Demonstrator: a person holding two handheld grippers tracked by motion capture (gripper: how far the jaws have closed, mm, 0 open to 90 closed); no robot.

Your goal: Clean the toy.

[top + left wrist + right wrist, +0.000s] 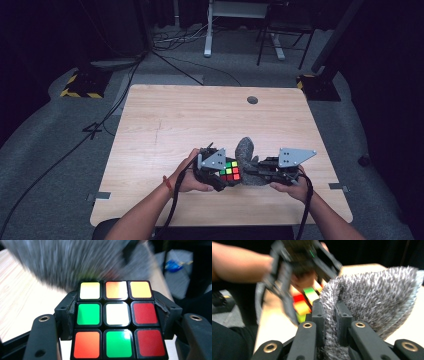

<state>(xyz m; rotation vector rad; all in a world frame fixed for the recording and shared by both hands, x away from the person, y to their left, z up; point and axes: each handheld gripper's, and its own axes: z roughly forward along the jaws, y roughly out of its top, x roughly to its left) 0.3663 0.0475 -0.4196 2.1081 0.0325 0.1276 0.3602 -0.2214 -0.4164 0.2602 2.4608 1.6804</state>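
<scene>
Left tongs point(220, 172) clamp the puzzle cube point(230, 171) by its sides so a coloured face stays exposed, just above the bench point(200, 115) near edge. Right tongs point(329, 315) are pinched on the grey fuzzy cloth point(374, 302), touching the cube, probably for wiping

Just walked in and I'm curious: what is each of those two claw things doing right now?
Left gripper: closed on the multicoloured plastic puzzle cube.
Right gripper: closed on the fuzzy grey microfibre cloth.
</scene>
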